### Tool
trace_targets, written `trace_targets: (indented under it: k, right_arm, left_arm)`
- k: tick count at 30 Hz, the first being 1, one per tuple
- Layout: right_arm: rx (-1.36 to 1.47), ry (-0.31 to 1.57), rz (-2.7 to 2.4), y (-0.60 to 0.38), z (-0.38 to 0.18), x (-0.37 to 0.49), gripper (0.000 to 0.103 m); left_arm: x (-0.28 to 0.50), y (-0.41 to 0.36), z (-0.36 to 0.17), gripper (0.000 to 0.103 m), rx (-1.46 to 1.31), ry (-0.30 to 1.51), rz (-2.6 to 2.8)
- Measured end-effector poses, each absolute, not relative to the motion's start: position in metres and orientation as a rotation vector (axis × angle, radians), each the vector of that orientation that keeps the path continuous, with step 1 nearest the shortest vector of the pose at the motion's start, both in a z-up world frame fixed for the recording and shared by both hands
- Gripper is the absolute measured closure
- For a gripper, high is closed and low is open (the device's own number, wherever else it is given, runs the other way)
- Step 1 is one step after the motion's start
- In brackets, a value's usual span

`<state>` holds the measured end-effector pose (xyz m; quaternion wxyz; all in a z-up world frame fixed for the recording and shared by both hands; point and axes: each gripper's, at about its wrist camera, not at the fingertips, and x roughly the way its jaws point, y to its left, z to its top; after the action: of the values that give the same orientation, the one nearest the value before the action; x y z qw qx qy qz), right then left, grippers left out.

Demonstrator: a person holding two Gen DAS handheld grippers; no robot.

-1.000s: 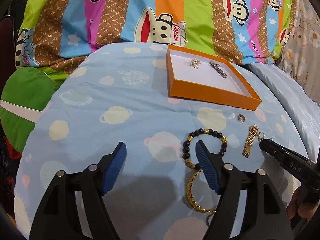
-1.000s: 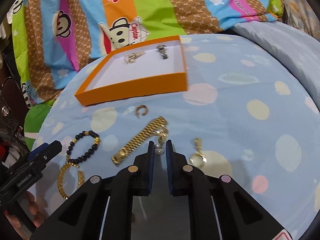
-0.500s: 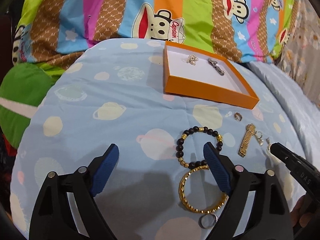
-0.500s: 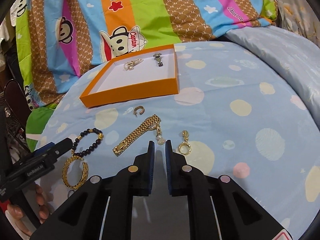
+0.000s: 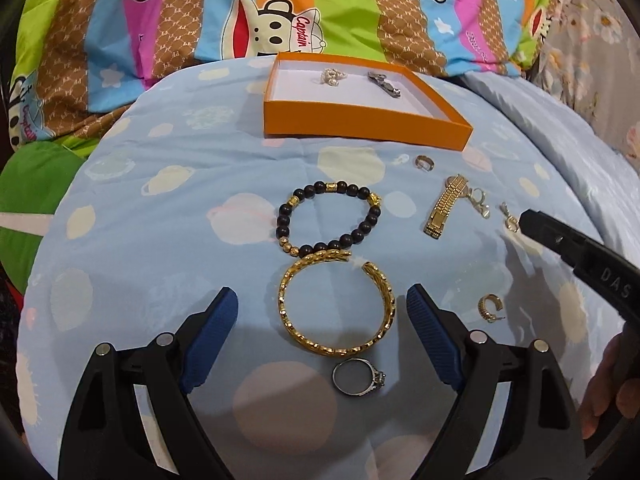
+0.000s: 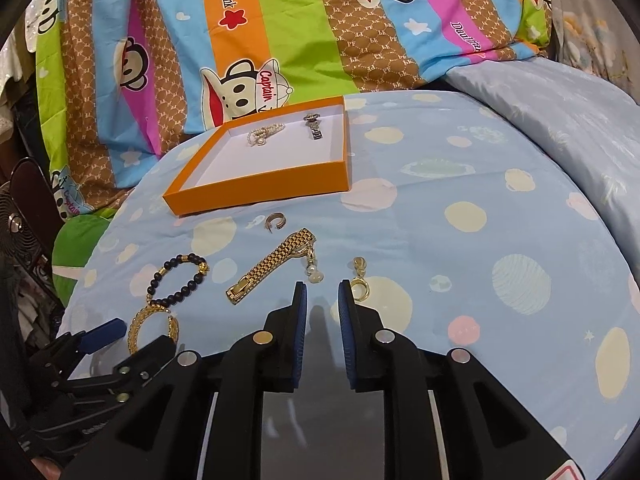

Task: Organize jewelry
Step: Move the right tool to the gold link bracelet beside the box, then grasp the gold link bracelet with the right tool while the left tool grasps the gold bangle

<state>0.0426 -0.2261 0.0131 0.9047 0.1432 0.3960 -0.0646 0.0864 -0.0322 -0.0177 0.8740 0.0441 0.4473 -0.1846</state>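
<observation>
Reading the left wrist view from left to right, you see the left gripper (image 5: 320, 308) spread wide at lower centre, nothing between its pads; the gold bangle (image 5: 336, 304) lies in the gap, touching neither pad. Close here and the open-ended bangle may spring or skid on the soft blue quilt (image 5: 160, 208) — it also touches the black bead bracelet (image 5: 330, 216) just above it, so you could drag both. The silver ring (image 5: 360, 376) sits just below the bangle, near enough to be nudged or pinched with it.

At upper centre stands the orange box (image 5: 360, 124), two pieces already on its white floor. Right of centre lie a small ring (image 5: 424, 162), the gold watch strap (image 5: 446, 208) and a gold hoop earring (image 5: 490, 308).

In the right wrist view the right gripper (image 6: 322, 292) at lower centre is opening, its narrow gap empty. The pearl earring (image 6: 314, 272) touches the strap's upper end — lift one and the other may snag. The gold drop earring (image 6: 360, 280) lies just beside the right pad.

Hard to make out: the two pieces in the box, too small to identify; the far earrings, crowded against the right gripper's tip in the left view; your hands, cut off at the frame edges.
</observation>
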Motion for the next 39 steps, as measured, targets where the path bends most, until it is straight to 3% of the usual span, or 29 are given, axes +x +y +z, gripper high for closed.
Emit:
trace_targets:
  k: [1,7,31,35,39]
  right_arm:
    - [0.302,0.821,-0.13,-0.226,0.013,0.043,0.083]
    - [0.351,0.844,-0.073,-0.221,0.011,0.053,0.074]
    - [0.344,0.899,-0.198,-0.21,-0.009,0.122,0.07]
    - [0.343,0.887,-0.203,-0.212,-0.01,0.12,0.082]
    - [0.361,0.882,-0.192,-0.217,-0.01,0.118,0.083]
  left_arm:
    - [0.086,-0.034,-0.018,0.02,0.106,0.932,-0.381]
    - [0.085,-0.034,-0.016,0.046,0.121,0.908,-0.378]
    - [0.088,-0.019,-0.014,0.047,0.028,0.9,-0.408]
    - [0.088,-0.019,-0.013,0.047,0.027,0.901,-0.408]
    - [0.088,-0.019,-0.014,0.047,0.025,0.902,-0.41]
